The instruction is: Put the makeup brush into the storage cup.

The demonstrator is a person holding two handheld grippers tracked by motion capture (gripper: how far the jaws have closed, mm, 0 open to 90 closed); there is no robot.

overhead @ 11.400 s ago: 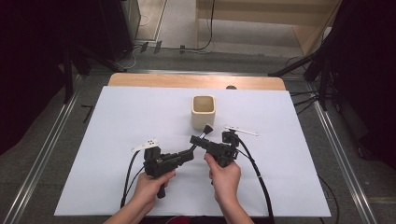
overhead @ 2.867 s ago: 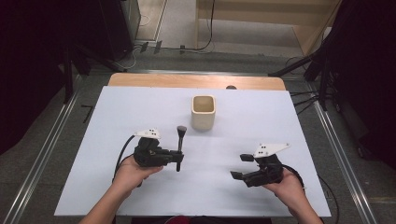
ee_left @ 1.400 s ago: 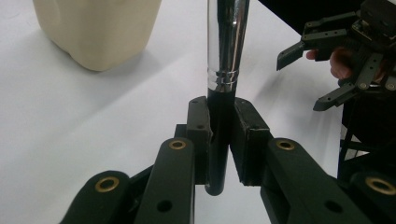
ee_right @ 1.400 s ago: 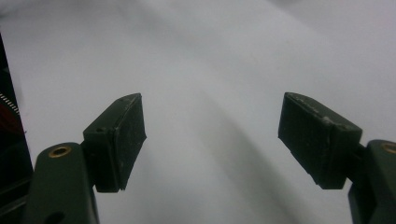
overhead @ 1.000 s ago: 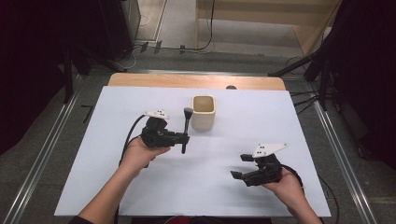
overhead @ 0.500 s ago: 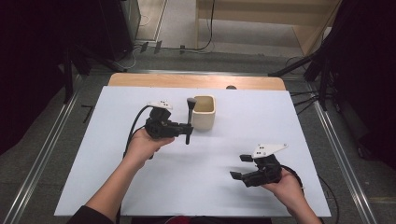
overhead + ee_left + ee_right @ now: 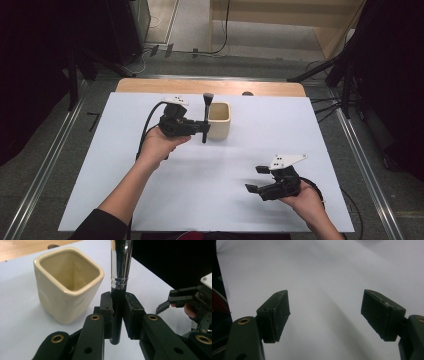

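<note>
A cream ceramic cup (image 7: 219, 119) (image 7: 67, 282) stands upright near the far middle of the white table. My left gripper (image 7: 204, 128) (image 7: 117, 312) is shut on the black handle of a makeup brush (image 7: 206, 111) (image 7: 120, 277), held upright with its chrome ferrule and bristle head on top. The brush hangs just left of the cup in the high view, above the table, close to the cup's rim. My right gripper (image 7: 257, 179) (image 7: 325, 315) stands open over bare table at the near right, with nothing between its jaws.
The white sheet (image 7: 100, 165) covers the table, with a wooden strip (image 7: 150, 85) along the far edge. A small dark object (image 7: 247, 93) lies at that far edge. Metal rails (image 7: 45, 165) run along both sides, and cables trail on the floor behind.
My left gripper has carried the brush up and away from the near left to just beside the cup. The right gripper has stayed open at the near right.
</note>
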